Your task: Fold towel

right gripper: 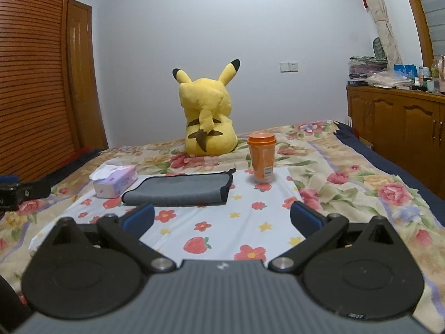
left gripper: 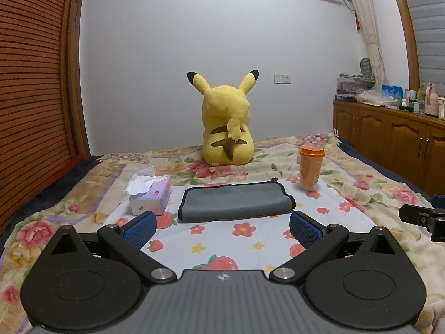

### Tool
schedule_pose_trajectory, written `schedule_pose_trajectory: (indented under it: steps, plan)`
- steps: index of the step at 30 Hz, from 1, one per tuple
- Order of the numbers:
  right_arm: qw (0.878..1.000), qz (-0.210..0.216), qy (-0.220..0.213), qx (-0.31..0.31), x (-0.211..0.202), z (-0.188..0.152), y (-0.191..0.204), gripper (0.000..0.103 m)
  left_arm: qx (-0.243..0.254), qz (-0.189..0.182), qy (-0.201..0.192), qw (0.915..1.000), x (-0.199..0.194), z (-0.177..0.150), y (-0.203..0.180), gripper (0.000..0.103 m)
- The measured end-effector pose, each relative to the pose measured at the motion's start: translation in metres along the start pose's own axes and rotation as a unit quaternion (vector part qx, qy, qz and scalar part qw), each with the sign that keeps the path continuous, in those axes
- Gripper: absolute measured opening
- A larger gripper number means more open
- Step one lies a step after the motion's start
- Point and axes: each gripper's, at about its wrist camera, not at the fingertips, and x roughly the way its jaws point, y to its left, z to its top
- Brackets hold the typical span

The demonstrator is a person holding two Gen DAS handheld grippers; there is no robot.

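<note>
A grey towel with black edging (left gripper: 236, 201) lies folded flat on the white flower-print sheet (left gripper: 222, 239) on the bed; it also shows in the right wrist view (right gripper: 180, 190). My left gripper (left gripper: 222, 226) is open and empty, just in front of the towel's near edge, fingers apart wider than half the towel. My right gripper (right gripper: 222, 217) is open and empty, hovering over the sheet to the right of and nearer than the towel. Part of the right gripper (left gripper: 422, 217) shows at the right edge of the left wrist view.
A tissue box (left gripper: 150, 194) stands left of the towel. An orange lidded cup (left gripper: 311, 165) stands at the towel's back right. A yellow Pikachu plush (left gripper: 226, 128) sits behind. A wooden cabinet (left gripper: 389, 136) runs along the right, a slatted wardrobe (left gripper: 33, 83) on the left.
</note>
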Motion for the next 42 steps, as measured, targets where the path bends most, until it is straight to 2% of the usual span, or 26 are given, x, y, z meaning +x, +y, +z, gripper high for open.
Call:
schedule_pose_trajectory:
  steps: [42]
  plan:
    - [1.000,-0.002,-0.001,0.001,0.0002,-0.0004,-0.0061,0.103,0.001,0.000,0.000,1.0000,-0.0009,-0.0033,-0.0003,0.103]
